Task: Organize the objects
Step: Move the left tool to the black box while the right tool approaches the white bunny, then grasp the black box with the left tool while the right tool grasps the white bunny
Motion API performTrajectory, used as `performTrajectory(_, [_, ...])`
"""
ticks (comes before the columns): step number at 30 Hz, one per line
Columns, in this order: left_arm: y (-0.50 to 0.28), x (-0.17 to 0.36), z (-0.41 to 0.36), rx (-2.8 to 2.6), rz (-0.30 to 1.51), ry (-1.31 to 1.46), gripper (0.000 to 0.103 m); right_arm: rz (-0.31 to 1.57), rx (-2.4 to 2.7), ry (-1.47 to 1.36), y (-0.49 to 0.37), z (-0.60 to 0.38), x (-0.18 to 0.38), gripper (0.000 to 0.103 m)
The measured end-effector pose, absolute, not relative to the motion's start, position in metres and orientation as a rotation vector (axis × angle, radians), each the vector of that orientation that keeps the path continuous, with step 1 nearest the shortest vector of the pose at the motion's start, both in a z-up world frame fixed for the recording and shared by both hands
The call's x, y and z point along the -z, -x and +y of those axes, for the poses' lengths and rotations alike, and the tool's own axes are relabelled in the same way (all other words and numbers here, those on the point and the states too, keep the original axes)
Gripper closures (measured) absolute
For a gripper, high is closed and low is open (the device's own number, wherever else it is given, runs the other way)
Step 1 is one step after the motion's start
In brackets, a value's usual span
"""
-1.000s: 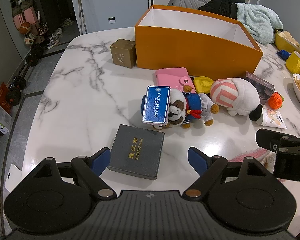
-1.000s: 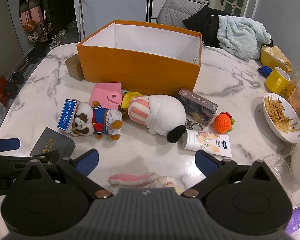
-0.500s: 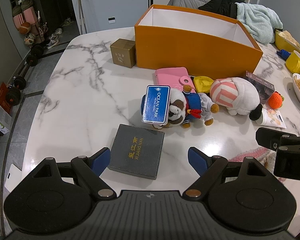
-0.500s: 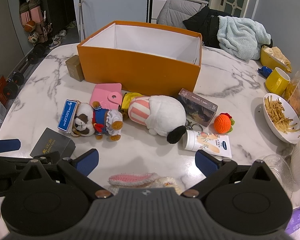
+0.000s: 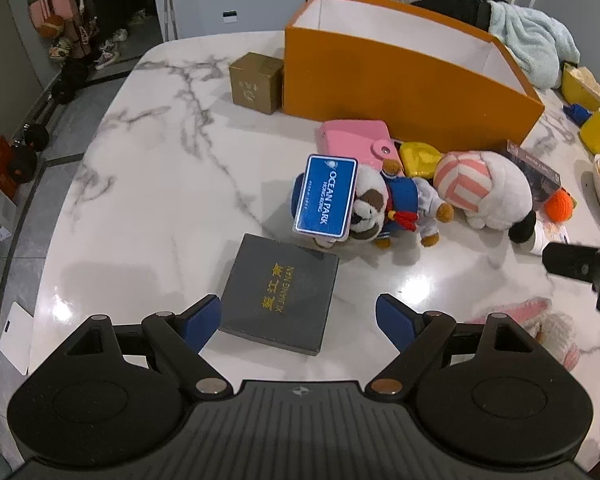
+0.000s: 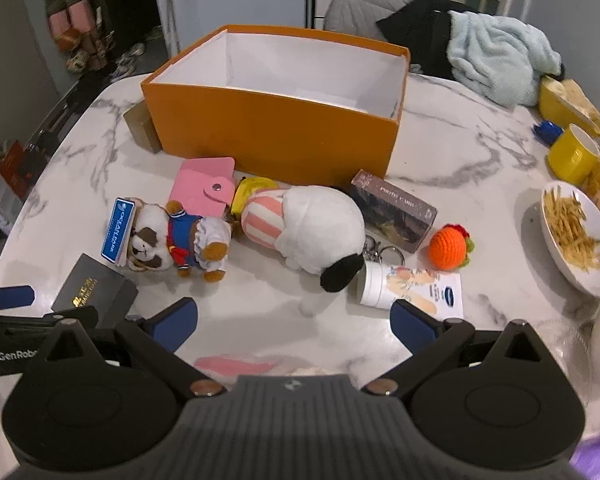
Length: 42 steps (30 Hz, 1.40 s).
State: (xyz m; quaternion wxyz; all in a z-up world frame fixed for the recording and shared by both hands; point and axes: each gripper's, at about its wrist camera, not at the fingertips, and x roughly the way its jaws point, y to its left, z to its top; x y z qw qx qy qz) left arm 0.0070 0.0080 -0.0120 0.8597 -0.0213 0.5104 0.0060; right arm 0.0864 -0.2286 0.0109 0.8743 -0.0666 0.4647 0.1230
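Note:
An empty orange box stands on the marble table. In front of it lie a pink wallet, a sailor bear plush with a blue Ocean Park tag, a white and pink plush, a card box and an orange crochet toy. A dark grey flat box lies just ahead of my open left gripper. My right gripper is open and empty, over a pink knitted piece.
A gold cube box sits left of the orange box. A white tube on a leaflet lies front right. A bowl of fries and yellow cups stand at the right edge. The table edge runs along the left.
The right gripper has moved forward and slightly right over the table, so the objects look closer. The left gripper has barely moved.

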Motion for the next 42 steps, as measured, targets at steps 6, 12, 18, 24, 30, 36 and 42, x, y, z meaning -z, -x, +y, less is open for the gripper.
performTrajectory(6, [-0.015,0.020,0.004,0.008,1.065,-0.050,0.003,0.883,-0.448,0.183,-0.087,-0.237,-0.002,0.001])
performTrajectory(12, [-0.024,0.036,0.016,0.005,1.103,-0.057,0.003,0.928,-0.655,0.365,-0.089,-0.232,0.021,0.001])
performTrajectory(18, [-0.029,0.047,0.020,0.052,1.114,-0.073,0.003,1.039,-0.741,0.377,-0.089,-0.230,0.037,0.001])
performTrajectory(24, [-0.034,0.053,0.027,0.057,1.122,-0.025,0.003,1.071,-0.806,0.551,-0.070,-0.213,0.059,0.009])
performTrajectory(30, [-0.035,0.067,0.025,0.060,1.162,-0.043,0.003,1.056,-0.779,0.648,-0.063,-0.207,0.071,0.013])
performTrajectory(36, [-0.034,0.073,0.021,0.061,1.162,-0.082,0.003,1.058,-0.783,0.673,-0.067,-0.203,0.073,0.015])
performTrajectory(42, [-0.037,0.073,0.021,0.062,1.182,-0.054,0.003,1.051,-0.787,0.719,-0.065,-0.199,0.076,0.019])
